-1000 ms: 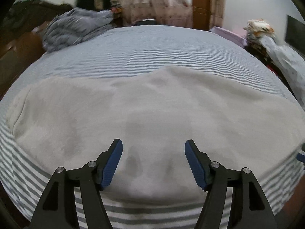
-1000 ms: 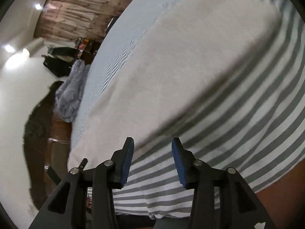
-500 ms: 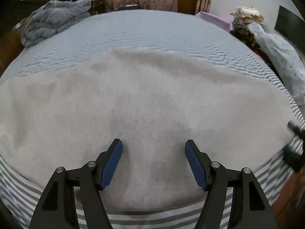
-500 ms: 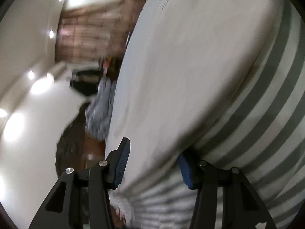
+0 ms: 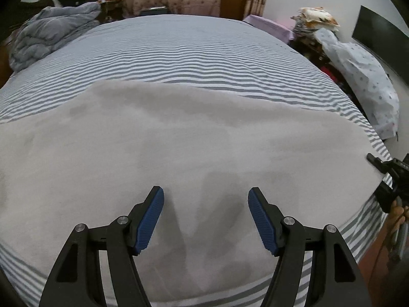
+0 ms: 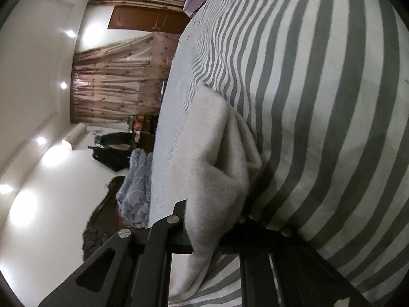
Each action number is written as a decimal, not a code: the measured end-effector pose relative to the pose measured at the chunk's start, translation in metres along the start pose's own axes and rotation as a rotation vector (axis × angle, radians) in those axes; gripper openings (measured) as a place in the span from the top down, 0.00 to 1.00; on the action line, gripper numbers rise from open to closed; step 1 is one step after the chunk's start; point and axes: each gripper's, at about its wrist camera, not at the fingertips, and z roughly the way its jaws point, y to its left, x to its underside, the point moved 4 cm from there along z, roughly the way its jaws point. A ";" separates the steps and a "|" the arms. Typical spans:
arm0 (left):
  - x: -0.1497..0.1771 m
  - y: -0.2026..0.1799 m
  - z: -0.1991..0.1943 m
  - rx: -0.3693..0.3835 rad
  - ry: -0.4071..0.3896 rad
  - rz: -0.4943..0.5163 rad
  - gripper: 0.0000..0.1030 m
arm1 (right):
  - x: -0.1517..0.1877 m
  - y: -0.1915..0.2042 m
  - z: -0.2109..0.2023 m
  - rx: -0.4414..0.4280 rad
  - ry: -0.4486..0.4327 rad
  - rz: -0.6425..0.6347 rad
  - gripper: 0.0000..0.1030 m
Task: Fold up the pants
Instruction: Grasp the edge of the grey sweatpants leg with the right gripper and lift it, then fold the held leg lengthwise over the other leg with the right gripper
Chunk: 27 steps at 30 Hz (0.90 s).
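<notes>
Left wrist view, left gripper (image 5: 205, 217) spread above pants (image 5: 179, 158), right gripper (image 6: 214, 227) pinching their edge, no readable writing.

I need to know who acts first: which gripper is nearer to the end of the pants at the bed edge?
Right. The right gripper is shut on the end of the pants; the left gripper hovers open above their middle.
</notes>
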 end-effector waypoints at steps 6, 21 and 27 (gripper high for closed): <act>-0.002 -0.029 0.019 0.008 0.013 0.055 0.33 | 0.001 0.031 0.009 0.050 -0.008 -0.075 0.89; -0.010 0.018 0.000 0.147 0.056 -0.079 0.30 | 0.029 0.172 0.044 -0.015 0.106 -0.361 0.89; -0.006 0.092 -0.036 0.075 0.005 -0.159 0.30 | 0.084 0.215 0.098 0.004 0.242 -0.498 0.89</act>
